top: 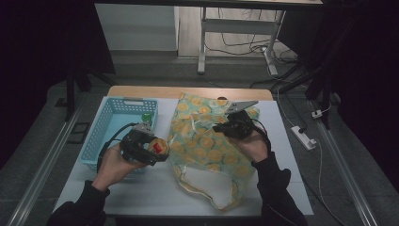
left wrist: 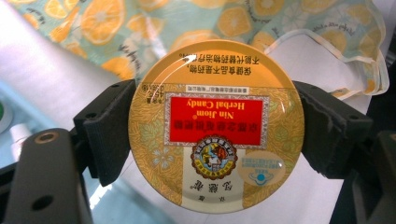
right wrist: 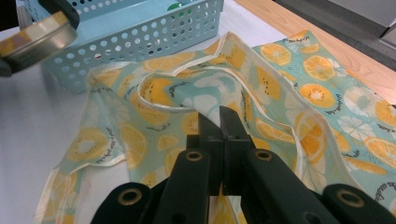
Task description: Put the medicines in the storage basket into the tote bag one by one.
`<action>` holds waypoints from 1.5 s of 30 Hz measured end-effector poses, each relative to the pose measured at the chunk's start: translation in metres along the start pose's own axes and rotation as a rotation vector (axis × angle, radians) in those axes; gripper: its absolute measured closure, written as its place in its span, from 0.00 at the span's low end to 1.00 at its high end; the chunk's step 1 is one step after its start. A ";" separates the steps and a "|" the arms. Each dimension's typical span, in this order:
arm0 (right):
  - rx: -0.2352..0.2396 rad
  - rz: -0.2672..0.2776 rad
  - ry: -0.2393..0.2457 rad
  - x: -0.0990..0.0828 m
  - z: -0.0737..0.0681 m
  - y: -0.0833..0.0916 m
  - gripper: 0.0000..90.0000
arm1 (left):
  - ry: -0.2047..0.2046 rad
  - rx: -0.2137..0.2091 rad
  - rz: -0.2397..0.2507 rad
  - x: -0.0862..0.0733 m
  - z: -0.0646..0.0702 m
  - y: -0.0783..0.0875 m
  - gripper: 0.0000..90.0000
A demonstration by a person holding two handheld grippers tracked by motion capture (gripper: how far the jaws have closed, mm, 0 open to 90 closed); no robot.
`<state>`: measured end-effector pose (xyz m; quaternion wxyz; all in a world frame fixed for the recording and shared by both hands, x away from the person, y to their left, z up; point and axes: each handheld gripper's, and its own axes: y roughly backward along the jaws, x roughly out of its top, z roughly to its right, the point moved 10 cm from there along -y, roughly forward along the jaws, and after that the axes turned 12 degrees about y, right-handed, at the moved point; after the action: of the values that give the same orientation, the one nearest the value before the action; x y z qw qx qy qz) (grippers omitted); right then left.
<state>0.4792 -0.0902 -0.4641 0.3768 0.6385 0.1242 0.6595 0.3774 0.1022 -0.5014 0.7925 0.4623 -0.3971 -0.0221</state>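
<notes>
Left fingers: clamped on the round candy tin at opposite rim edges, centre of the left gripper view.
Tin: rigid, light, glossy lid (likely slippery); rim grip looks best.
Right fingers: pinched together on the orange-print cloth bag, lower centre.
Bag: soft, limp; hold it by the mouth hem.
Basket: left on the bench.

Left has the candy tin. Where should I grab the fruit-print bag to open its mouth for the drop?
Take the bag by the loose white-trimmed rim of its mouth, coming down from above. That edge stands up in a fold; the rest lies flat on the table. The right gripper is shut just beside it.
</notes>
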 end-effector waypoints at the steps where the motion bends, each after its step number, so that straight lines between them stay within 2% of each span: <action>1: -0.001 0.001 0.000 0.000 0.000 0.000 0.99 | -0.006 -0.005 0.001 0.001 0.002 -0.001 0.23; 9: 0.000 -0.001 -0.002 0.000 0.000 0.000 0.99 | -0.038 -0.036 -0.012 0.005 0.018 -0.017 0.23; 20: -0.002 -0.001 0.000 0.001 -0.001 0.000 0.99 | -0.076 -0.069 -0.033 0.017 0.034 -0.041 0.23; 39: -0.014 0.006 0.003 0.001 0.001 0.000 0.99 | -0.121 -0.106 -0.027 0.039 0.055 -0.088 0.22; 45: -0.017 0.008 0.002 0.001 0.001 0.000 0.99 | -0.126 -0.111 -0.032 0.047 0.056 -0.104 0.23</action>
<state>0.4803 -0.0896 -0.4629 0.3794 0.6351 0.1164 0.6626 0.4078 -0.0166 -0.5362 0.7899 0.4215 -0.4370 -0.0858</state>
